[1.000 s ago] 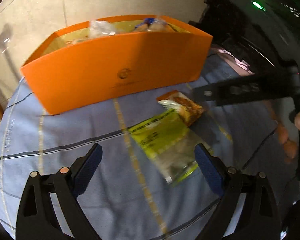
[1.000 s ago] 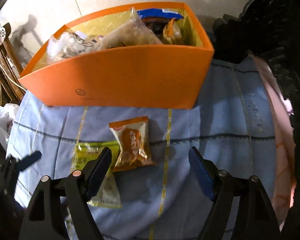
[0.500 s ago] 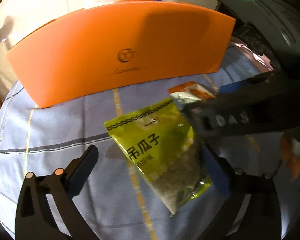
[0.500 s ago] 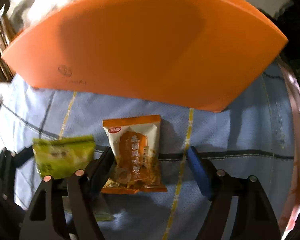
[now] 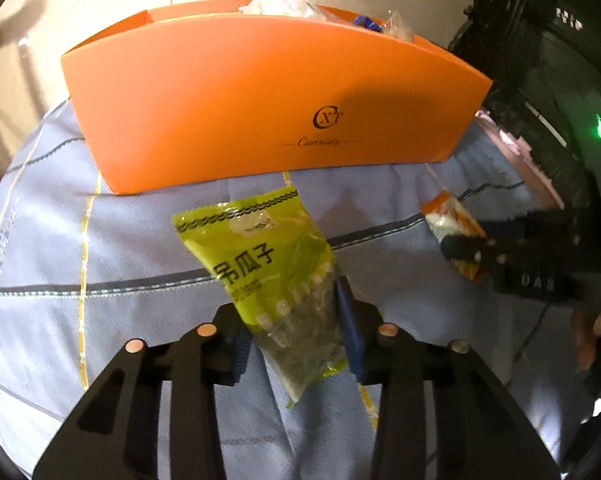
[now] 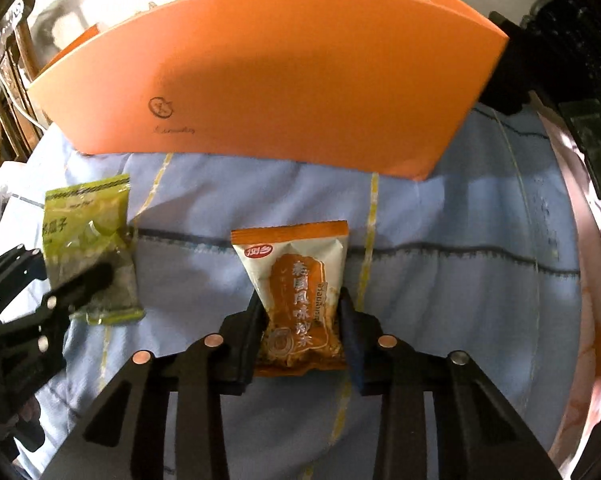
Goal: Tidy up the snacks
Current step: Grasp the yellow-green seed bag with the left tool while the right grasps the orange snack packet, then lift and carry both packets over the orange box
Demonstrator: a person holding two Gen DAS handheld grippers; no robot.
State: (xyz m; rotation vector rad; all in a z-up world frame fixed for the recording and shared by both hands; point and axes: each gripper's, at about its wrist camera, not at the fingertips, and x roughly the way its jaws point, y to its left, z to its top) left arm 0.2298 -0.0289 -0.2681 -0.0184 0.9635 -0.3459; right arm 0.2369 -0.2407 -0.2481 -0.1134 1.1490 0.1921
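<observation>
Evidently both packets are pinched by their lower ends so the tops lead into the orange box point(image 5: 260, 112): the left claw point(image 5: 292, 336) grips the green seed packet point(image 5: 268, 264), the right claw point(image 6: 300, 336) the orange snack packet point(image 6: 296, 292), above the cloth-covered bench point(image 6: 460, 300).

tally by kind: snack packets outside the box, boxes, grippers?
Snack packets outside the box: 2 (green packet, orange packet)
Boxes: 1 (orange box)
Grippers: 2 (left gripper, right gripper)
Total: 5
</observation>
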